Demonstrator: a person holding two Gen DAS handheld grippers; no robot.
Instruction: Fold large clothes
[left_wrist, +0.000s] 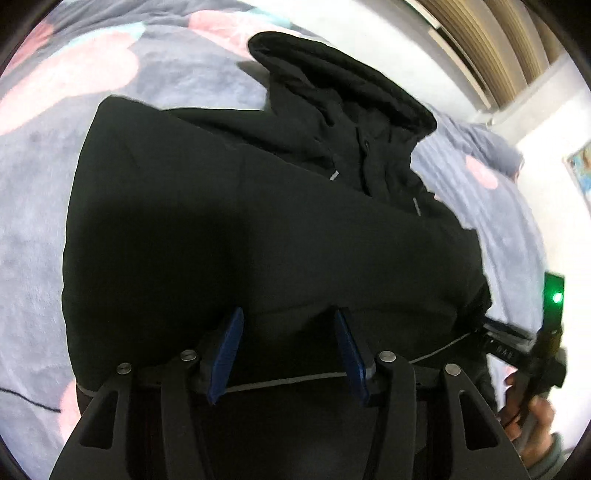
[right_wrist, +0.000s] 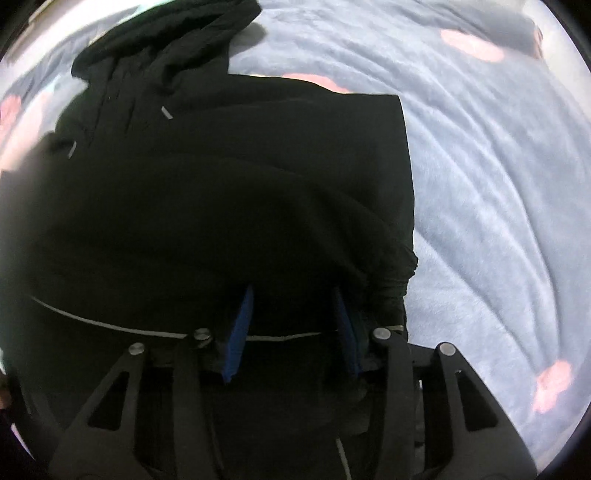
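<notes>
Black hoodie (left_wrist: 258, 221) on fleece blanket (left_wrist: 33, 236), no legible writing

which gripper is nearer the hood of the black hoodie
Neither clearly. Left gripper and right gripper both sit open at the hem of the black hoodie, with the hood at the far end, across the whole body, in both views.

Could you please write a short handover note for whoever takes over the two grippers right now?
Left gripper: open, fingers straddling the bottom hem of the black hoodie.
Right gripper: open, at the same hem near the hoodie's right edge.
The hoodie lies on the grey floral blanket, hood at the far end, sides apparently already folded in.
Left to do: close on the hem and fold it up toward the hood.
</notes>
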